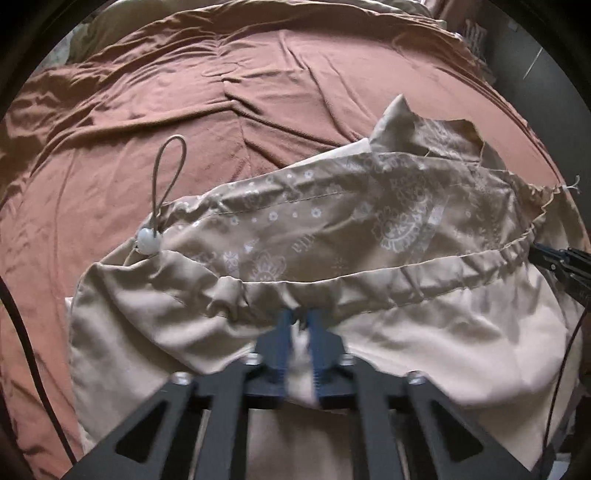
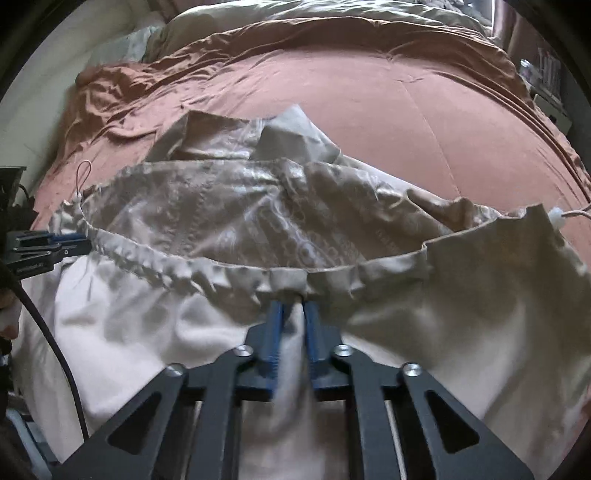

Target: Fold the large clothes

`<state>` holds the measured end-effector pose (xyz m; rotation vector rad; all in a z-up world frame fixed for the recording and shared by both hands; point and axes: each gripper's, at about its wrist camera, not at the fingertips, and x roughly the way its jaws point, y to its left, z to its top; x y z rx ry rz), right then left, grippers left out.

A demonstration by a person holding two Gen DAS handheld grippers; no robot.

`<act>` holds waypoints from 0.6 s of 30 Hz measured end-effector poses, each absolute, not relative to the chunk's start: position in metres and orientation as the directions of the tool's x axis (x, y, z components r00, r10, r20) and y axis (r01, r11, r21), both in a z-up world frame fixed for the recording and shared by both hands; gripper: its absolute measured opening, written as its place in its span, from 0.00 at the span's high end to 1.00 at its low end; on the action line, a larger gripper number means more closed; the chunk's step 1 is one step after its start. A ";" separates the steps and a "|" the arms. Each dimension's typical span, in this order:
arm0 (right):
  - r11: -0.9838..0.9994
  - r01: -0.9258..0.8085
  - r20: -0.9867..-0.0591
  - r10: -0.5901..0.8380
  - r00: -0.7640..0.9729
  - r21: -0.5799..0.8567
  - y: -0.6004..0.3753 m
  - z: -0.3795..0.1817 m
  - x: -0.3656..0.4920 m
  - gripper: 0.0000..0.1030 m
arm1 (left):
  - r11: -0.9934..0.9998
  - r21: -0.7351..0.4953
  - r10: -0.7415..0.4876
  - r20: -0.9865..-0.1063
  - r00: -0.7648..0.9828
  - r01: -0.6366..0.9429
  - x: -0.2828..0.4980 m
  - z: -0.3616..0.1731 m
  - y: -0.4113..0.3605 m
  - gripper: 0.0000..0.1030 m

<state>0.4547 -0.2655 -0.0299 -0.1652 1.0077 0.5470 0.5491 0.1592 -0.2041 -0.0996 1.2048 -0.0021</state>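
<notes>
A large beige garment (image 1: 406,332) with a white-patterned lining (image 1: 332,221) lies on the bed, its gathered drawstring hem (image 1: 424,273) stretched across both views. My left gripper (image 1: 300,317) is shut on the hem near its left part, cloth pinched between the blue fingers (image 1: 284,332). A cord loop (image 1: 168,177) and a white toggle (image 1: 147,242) sit at the hem's left end. My right gripper (image 2: 293,301) is shut on the same hem (image 2: 184,269) further right; it also shows at the edge (image 1: 554,258). In the right wrist view the left gripper (image 2: 74,243) grips the hem's far left, and a second toggle (image 2: 556,218) lies at the right.
A wrinkled rust-brown bed cover (image 1: 184,92) spreads beyond the garment (image 2: 406,110). Pale bedding (image 2: 295,14) is piled at the far end. A black cable (image 2: 55,350) hangs at the left. Shelf clutter (image 2: 546,74) stands past the bed's right edge.
</notes>
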 end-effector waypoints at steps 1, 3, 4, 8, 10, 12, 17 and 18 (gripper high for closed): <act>0.855 -0.508 -0.831 0.358 0.427 0.108 -0.266 -0.028 0.454 0.98 | 0.997 -0.061 -0.041 -0.929 0.369 -0.043 0.548 -0.200 0.157 0.99; 0.856 -0.505 -0.814 0.369 0.448 0.110 -0.266 -0.023 0.450 1.00 | 0.998 -0.044 -0.024 -0.910 0.414 -0.038 0.543 -0.187 0.155 0.99; 0.856 -0.503 -0.796 0.386 0.467 0.119 -0.271 -0.016 0.448 1.00 | 0.998 -0.049 -0.025 -0.895 0.445 -0.042 0.539 -0.178 0.155 0.99; 0.860 -0.490 -0.744 0.418 0.521 0.140 -0.274 0.000 0.436 1.00 | 0.994 -0.093 -0.044 -0.832 0.553 -0.059 0.534 -0.143 0.162 0.99; 0.864 -0.482 -0.725 0.423 0.543 0.144 -0.276 0.006 0.435 1.00 | 0.994 -0.091 -0.038 -0.813 0.582 -0.062 0.537 -0.135 0.163 0.99; 0.868 -0.475 -0.717 0.424 0.554 0.147 -0.274 0.004 0.432 1.00 | 0.994 -0.089 -0.035 -0.811 0.584 -0.065 0.548 -0.136 0.163 0.99; 0.881 -0.453 -0.730 0.400 0.555 0.139 -0.268 -0.011 0.440 1.00 | 0.991 -0.107 -0.048 -0.830 0.556 -0.075 0.571 -0.159 0.165 0.99; 0.884 -0.448 -0.737 0.393 0.550 0.137 -0.266 -0.014 0.443 1.00 | 0.991 -0.108 -0.050 -0.833 0.551 -0.073 0.571 -0.162 0.167 0.99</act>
